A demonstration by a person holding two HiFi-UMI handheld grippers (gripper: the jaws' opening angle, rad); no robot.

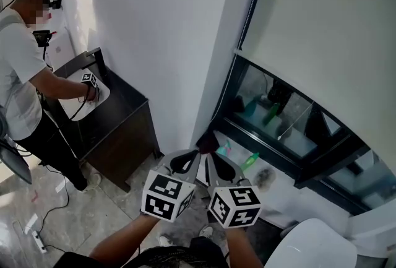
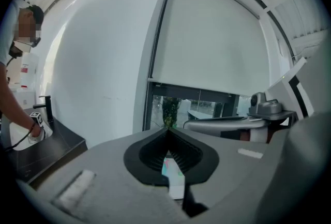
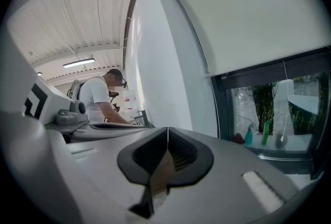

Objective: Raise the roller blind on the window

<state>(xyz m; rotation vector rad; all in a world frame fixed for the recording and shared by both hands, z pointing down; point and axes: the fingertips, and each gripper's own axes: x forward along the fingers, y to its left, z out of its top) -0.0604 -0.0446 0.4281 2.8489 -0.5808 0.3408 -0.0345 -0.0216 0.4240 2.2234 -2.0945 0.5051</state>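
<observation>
Left gripper (image 1: 197,155): jaws closed tip to tip with nothing between them; held below the roller blind (image 1: 322,31), well apart from it.
Right gripper (image 1: 209,159): jaws likewise closed and empty, below the blind, just beside the left gripper.
Roller blind: plain off-white fabric, drawn most of the way down. Its hem bar (image 2: 207,88) ran level and the fabric hung straight. It stood ahead of and above both jaw pairs, untouched.
Window (image 1: 281,113): a dark-framed glass strip showed beneath the blind.
Person (image 1: 18,69): white shirt, at a dark cabinet (image 1: 117,124), far left of the blind.
</observation>
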